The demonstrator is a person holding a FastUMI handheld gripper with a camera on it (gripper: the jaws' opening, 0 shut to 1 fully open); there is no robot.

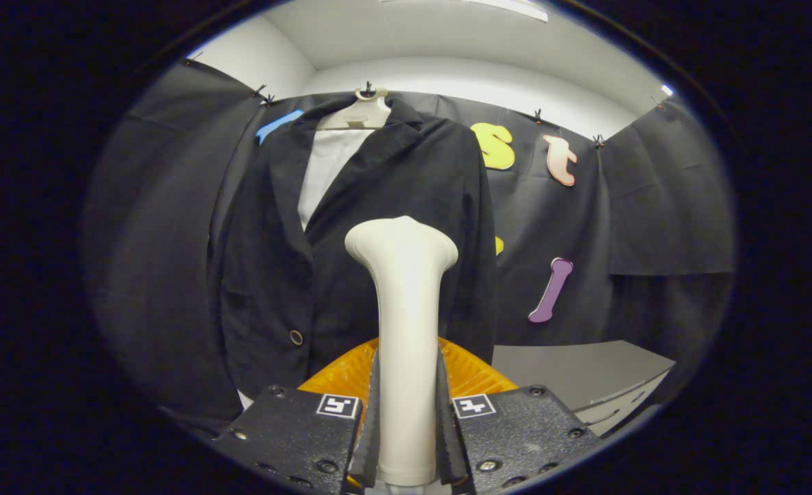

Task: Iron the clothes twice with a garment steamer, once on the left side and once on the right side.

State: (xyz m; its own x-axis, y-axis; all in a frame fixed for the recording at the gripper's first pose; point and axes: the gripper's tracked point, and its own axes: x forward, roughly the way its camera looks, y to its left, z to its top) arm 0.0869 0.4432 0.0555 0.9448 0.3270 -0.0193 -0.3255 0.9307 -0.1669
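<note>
A cream-white garment steamer (404,323) stands upright between my fingers, its flared head pointing at the clothes. My gripper (406,419) is shut on the steamer's handle, both fingers pressing its sides. Beyond the steamer head hangs a black jacket (371,227) over a white shirt (326,168), on a pale hanger (361,113) against the booth's black cloth wall. The steamer head sits in front of the jacket's middle, a little right of its front opening, and I cannot tell whether it touches the fabric. A round button (296,337) shows low on the jacket's left front.
An orange ribbed object (471,375) lies just ahead of the fingers, behind the steamer's handle. A grey table surface (577,371) extends to the right below the cloth wall. Black cloth (653,206) encloses the booth on both sides.
</note>
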